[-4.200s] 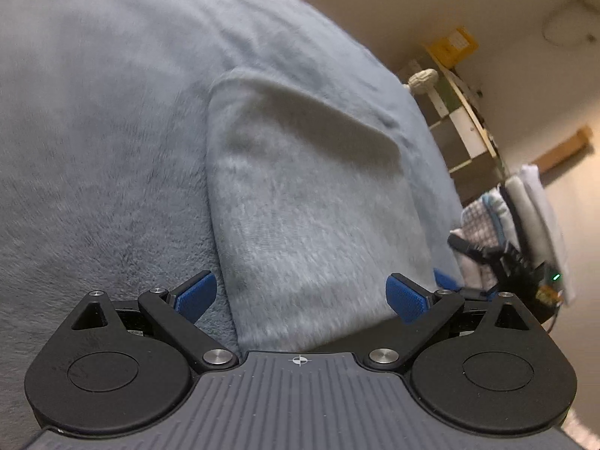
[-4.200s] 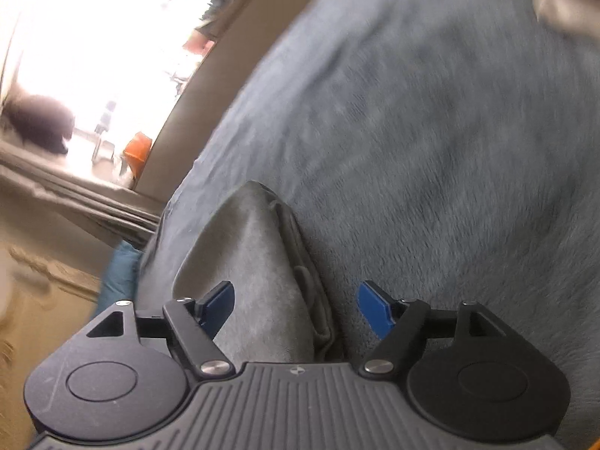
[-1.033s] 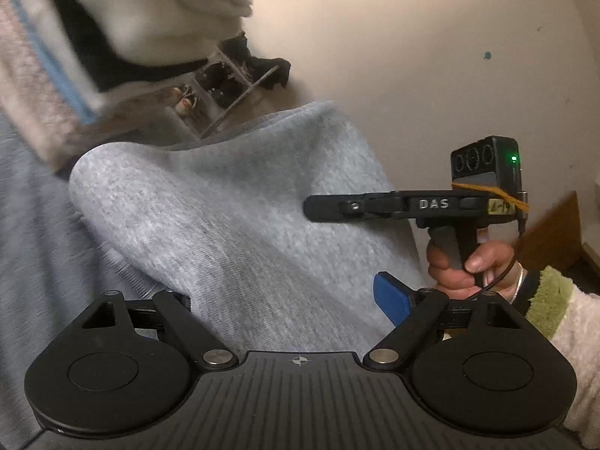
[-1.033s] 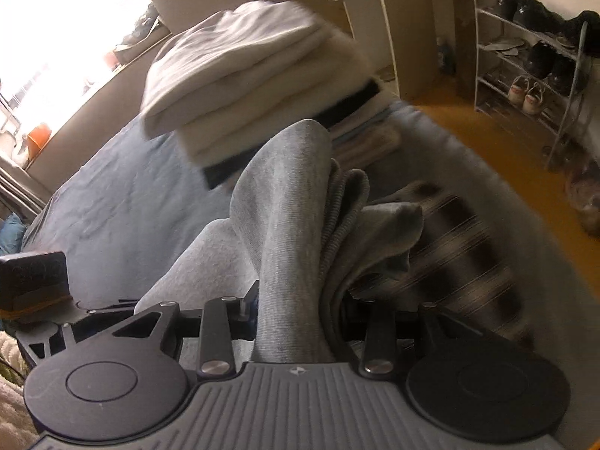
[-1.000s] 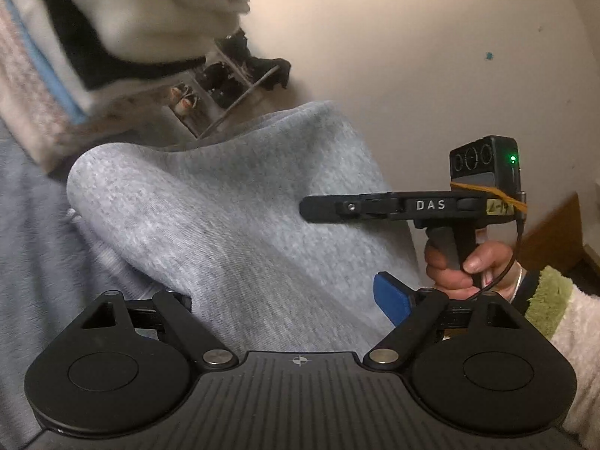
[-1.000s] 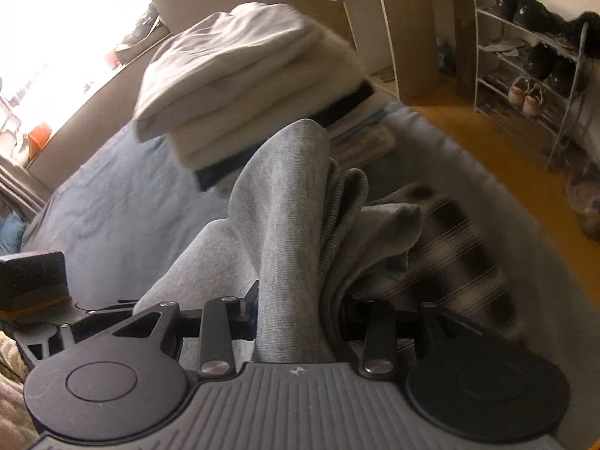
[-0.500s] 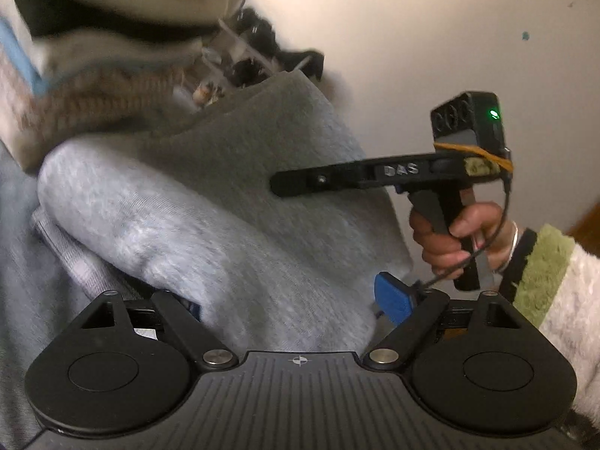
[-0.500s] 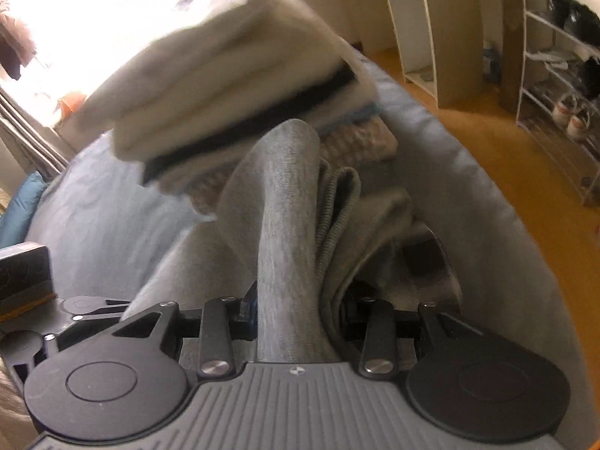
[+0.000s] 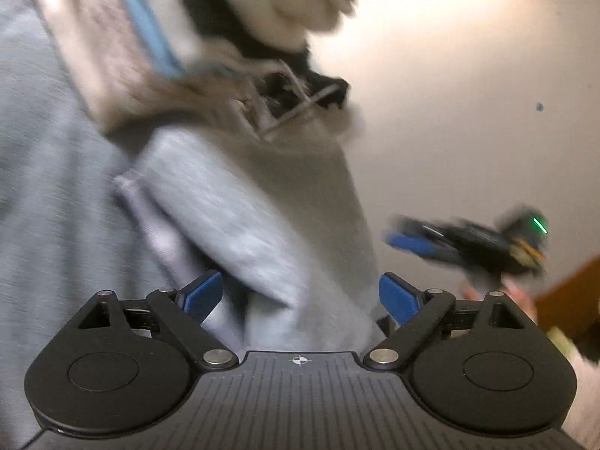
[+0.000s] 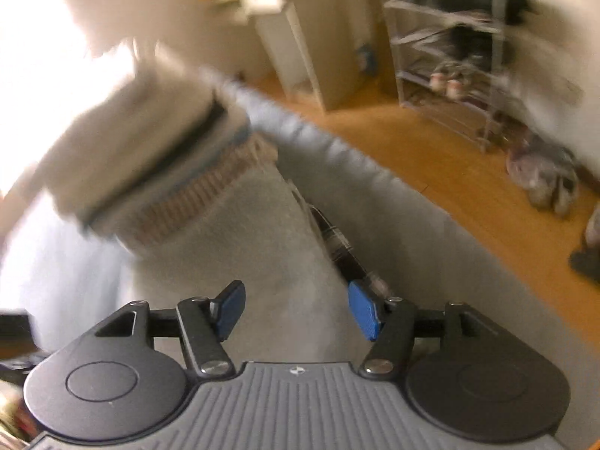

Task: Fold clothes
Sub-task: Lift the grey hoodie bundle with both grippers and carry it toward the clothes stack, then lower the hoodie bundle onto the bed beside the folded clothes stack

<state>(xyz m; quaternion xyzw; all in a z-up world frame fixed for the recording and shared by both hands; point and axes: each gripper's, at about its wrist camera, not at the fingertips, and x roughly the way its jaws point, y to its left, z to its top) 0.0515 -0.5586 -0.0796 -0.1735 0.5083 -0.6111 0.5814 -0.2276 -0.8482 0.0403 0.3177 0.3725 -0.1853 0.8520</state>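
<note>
Closest to each camera, at six o'clock, sits the tool's own black body with blue pads ahead of it. On the left gripper (image 9: pixel 300 296) the jaws are opening and stand wide; the folded grey garment (image 9: pixel 240 202) runs up between them, but neither pad presses on it. On the right gripper (image 10: pixel 296 311) the jaws are also opening, spread on either side of the same grey cloth (image 10: pixel 262 247), with clear gaps at both pads, so I judge the garment is being let go. At three o'clock in the left view the right gripper appears again, blurred, a hand just below it.

Beyond the pads, the grey garment lies on the blue-grey bed cover (image 9: pixel 45 187), its far end touching the foot of a stack of folded clothes (image 10: pixel 157 157) at about eleven o'clock. A dark striped piece (image 10: pixel 337 243) peeks out beside it at one o'clock; whether that one is folded I cannot tell.

Farther off, at one to two o'clock, stand a shoe rack (image 10: pixel 450 60) and a pale cabinet (image 10: pixel 311 48) on the wooden floor.

By my reading this garment is folded and delivered beside the stack; the striped piece may remain.
</note>
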